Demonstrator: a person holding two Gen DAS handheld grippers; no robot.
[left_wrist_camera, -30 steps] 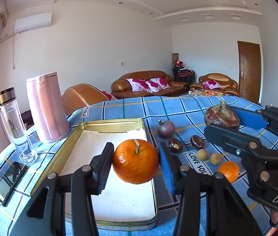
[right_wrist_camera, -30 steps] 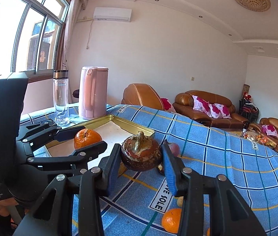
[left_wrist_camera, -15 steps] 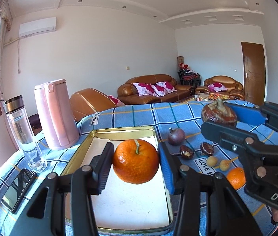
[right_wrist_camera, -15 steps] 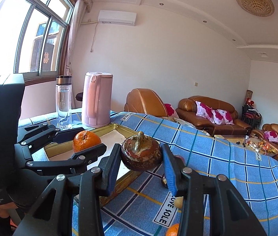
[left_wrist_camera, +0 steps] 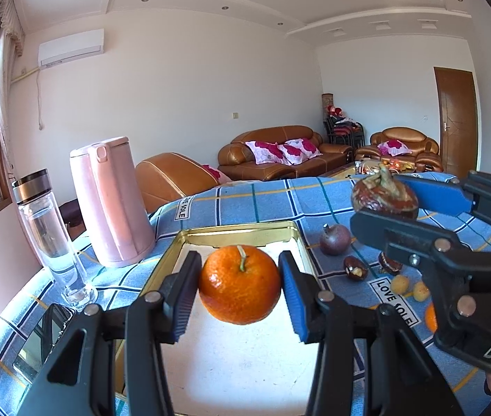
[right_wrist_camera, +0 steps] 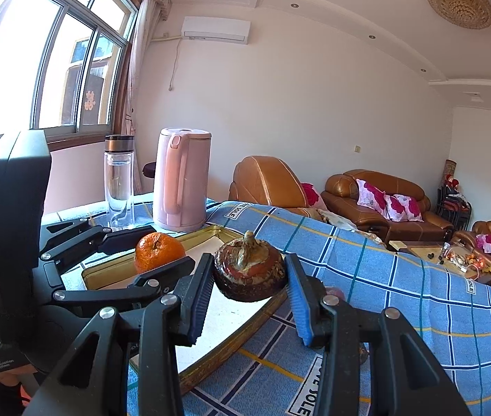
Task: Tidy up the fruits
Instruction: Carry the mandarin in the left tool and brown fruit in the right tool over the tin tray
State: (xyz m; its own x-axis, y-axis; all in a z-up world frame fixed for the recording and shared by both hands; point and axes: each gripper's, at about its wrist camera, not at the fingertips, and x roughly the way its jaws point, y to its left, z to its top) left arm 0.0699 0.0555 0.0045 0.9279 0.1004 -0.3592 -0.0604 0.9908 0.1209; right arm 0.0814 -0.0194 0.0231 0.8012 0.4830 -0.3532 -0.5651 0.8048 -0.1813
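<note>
tray (left_wrist_camera: pixel 235 230) floor bare | kettle (left_wrist_camera: pixel 111 201), bottle (left_wrist_camera: pixel 47 228) – left edge

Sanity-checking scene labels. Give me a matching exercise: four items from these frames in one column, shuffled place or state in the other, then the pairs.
Items
1. orange
2. brown mangosteen
3. pink kettle
4. purple passion fruit

Places or states
A. lying on the blue checked cloth, right of the gold tray
B. clamped in the right gripper
C. standing beside the glass bottle
D. clamped in the left gripper, above the tray

Pairs: 1-D, 2-B, 3-C, 4-A
</note>
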